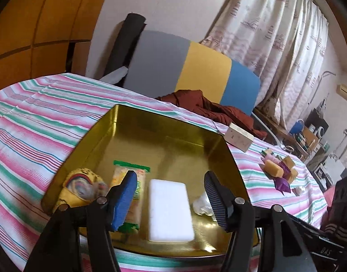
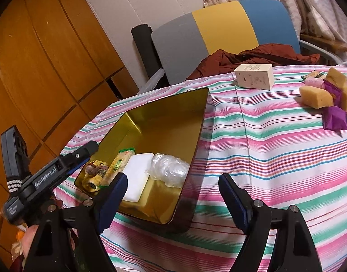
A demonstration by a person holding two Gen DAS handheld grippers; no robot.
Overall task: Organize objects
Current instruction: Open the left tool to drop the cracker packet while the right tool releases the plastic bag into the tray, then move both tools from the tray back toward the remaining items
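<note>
A gold tin box (image 1: 150, 131) stands open on the striped tablecloth (image 1: 37, 117). In it lie a yellow patterned cloth bundle (image 1: 78, 185), a green-edged snack packet (image 1: 130, 170), a white block (image 1: 170, 210) and crumpled clear plastic (image 1: 201, 204). My left gripper (image 1: 171, 198) hovers open over the box's near end; the white block lies below, apart from the pads. In the right wrist view my right gripper (image 2: 174, 197) is open and holds nothing, over the near corner of the tin (image 2: 168, 117). The white block (image 2: 137, 176) and plastic (image 2: 168, 170) show there too.
A white carton (image 2: 255, 77) lies on the cloth beyond the tin. Yellow sponges and purple wrappers (image 2: 320, 97) are heaped at the right. A grey, yellow and blue chair (image 2: 225, 27) with a brown jacket (image 2: 252, 56) stands behind the table. Wooden cupboards (image 2: 37, 68) line the left.
</note>
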